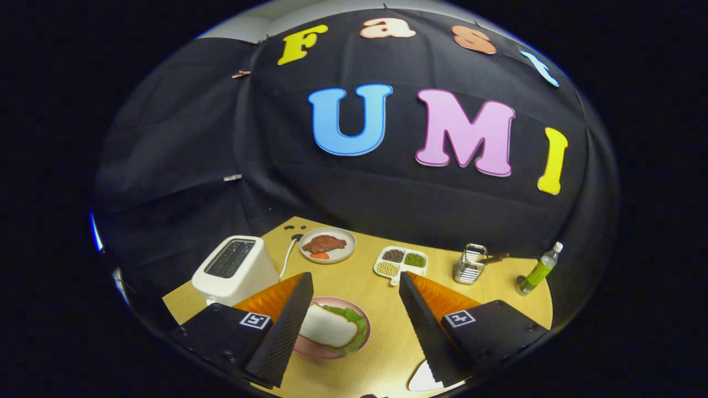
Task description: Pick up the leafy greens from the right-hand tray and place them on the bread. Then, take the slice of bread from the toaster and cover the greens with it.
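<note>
Tongs (pixel 354 309) wide, empty, above tabletop (pixel 381 309); bread (pixel 327 326) covers greens (pixel 354 323) on plate (pixel 310 349), so sandwich looks finished; toaster (pixel 235 268) nearby.

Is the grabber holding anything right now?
No. The gripper is open, its fingers spread wide with nothing between them. The bread slice lies on the greens on the pink plate, beside one finger, not gripped.

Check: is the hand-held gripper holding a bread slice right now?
No. The hand-held gripper is open with nothing between its fingers, while the bread slice lies on the greens on the pink plate.
</note>
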`<action>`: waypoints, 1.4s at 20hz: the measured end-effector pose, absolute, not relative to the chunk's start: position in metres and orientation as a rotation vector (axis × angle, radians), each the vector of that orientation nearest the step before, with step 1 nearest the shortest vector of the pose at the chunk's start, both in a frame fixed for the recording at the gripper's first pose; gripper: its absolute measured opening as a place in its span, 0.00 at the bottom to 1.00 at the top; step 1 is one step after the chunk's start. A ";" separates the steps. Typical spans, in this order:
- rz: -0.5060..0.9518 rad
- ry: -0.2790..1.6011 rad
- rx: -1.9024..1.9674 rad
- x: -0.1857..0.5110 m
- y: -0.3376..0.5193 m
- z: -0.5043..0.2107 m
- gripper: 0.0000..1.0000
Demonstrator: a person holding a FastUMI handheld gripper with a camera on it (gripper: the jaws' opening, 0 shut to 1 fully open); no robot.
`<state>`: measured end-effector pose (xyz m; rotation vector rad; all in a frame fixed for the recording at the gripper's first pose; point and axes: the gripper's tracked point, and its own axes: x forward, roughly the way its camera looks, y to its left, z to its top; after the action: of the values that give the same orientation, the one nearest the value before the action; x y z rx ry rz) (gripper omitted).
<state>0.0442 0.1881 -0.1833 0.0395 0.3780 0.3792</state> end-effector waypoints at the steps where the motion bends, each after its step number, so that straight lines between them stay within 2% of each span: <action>1: 0.403 0.356 0.034 0.040 0.192 -0.172 0.97; 8: 0.491 0.259 -0.009 0.014 0.190 -0.137 0.99; 16: 0.548 0.228 -0.042 0.004 0.195 -0.132 0.99; 28: 0.474 0.233 -0.020 0.017 0.169 -0.127 0.99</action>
<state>0.0169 0.1686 -0.1266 -0.0196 0.2333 0.4745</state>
